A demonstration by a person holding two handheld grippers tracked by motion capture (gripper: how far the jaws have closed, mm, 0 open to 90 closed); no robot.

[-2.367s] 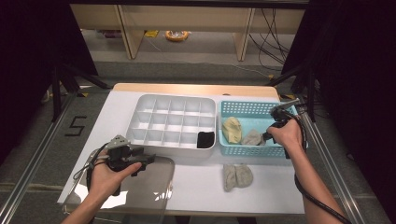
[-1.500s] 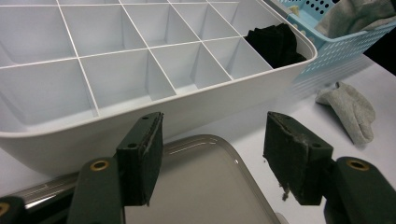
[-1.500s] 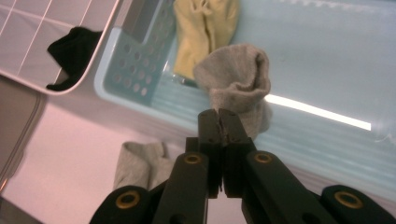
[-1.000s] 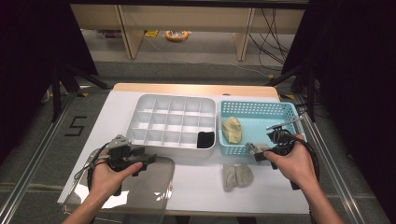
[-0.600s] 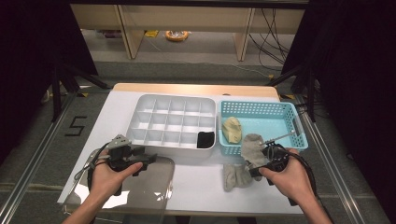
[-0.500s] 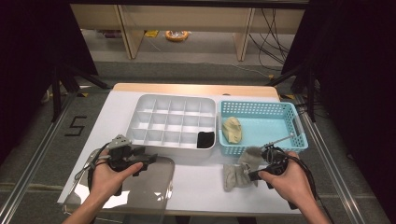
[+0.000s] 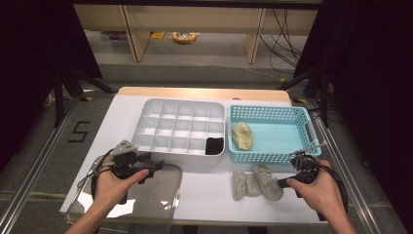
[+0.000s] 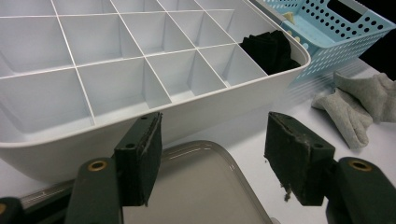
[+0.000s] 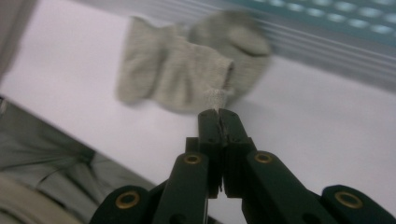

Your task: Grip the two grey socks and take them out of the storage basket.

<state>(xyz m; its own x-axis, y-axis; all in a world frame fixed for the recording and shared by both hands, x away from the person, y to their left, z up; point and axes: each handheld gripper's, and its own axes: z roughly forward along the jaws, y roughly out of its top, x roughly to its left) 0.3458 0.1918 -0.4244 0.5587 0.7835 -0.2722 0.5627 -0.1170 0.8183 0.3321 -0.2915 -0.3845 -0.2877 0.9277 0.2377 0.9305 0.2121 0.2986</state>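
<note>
The right gripper (image 7: 281, 182) rests low over the near right part of the white table (image 7: 204, 180), its jaws clenched on the edge of a grey sock (image 7: 265, 181). In the right gripper view the pinched bit of cloth shows at the jaw tips (image 9: 215, 99). A little over two seconds ago this gripper was reaching into the blue basket (image 7: 292, 155), where the grey sock then lay beside a yellow sock (image 7: 242, 135). Since then the hand has drawn back toward the person, and the held sock now sits on the table against a second grey sock (image 7: 242, 184), just near of the basket. The yellow sock remains in the basket.

The left gripper (image 7: 155, 165) hangs released at the near left, its jaws apart with nothing between them, over a clear lid (image 7: 160, 204) that lies just near of the white divided tray (image 7: 180, 127). It has kept its place throughout. A black sock (image 7: 214, 145) fills the tray's near right compartment, also seen in the left gripper view (image 8: 271, 49).

Judged from this layout, the work is to pair socks and stow each pair in a tray compartment. Bringing the two grey socks together would complete a pair; folding and placing them in a free compartment appears to remain.
</note>
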